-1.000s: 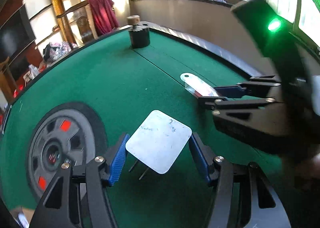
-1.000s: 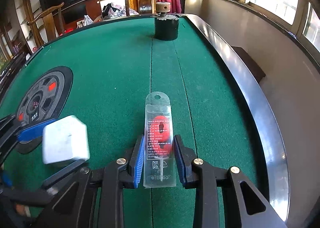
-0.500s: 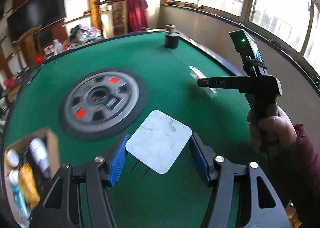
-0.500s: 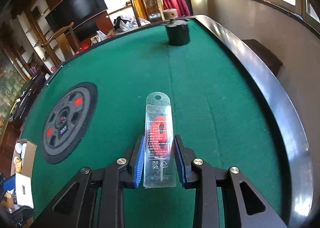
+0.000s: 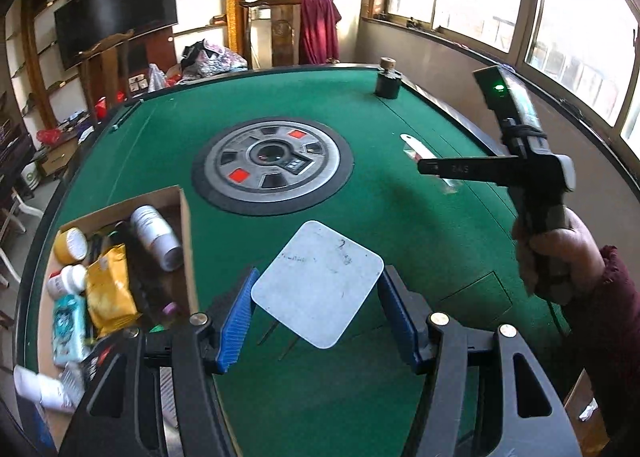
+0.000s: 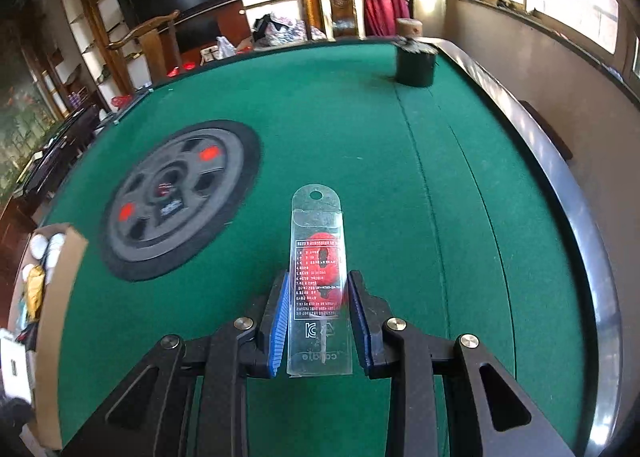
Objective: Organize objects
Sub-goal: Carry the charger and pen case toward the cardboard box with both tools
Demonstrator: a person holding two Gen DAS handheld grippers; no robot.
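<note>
My left gripper [image 5: 319, 277] is shut on a white square plug block [image 5: 318, 283], held above the green table [image 5: 400, 241] with two prongs showing under it. An open cardboard box [image 5: 185, 225] with several bottles and packets lies just left of it. My right gripper [image 6: 319, 277] is shut on a clear plastic packet [image 6: 318, 269] with a red item inside. In the left wrist view the right gripper [image 5: 430, 169] shows side-on, held by a hand [image 5: 556, 253], and the packet [image 5: 412, 143] sticks out beyond it. The box [image 6: 60, 257] sits at the far left of the right wrist view.
A round grey disc [image 5: 272, 165] [image 6: 176, 197] with red marks is set in the table's middle. A black cylinder [image 5: 387, 85] [image 6: 414, 65] stands at the far corner. A dark raised rail [image 6: 576, 217] runs along the right edge. Chairs and shelves stand beyond.
My left gripper has pulled back and risen with the white block, bringing the box into view at its left. The right gripper has also drawn back with the packet.
</note>
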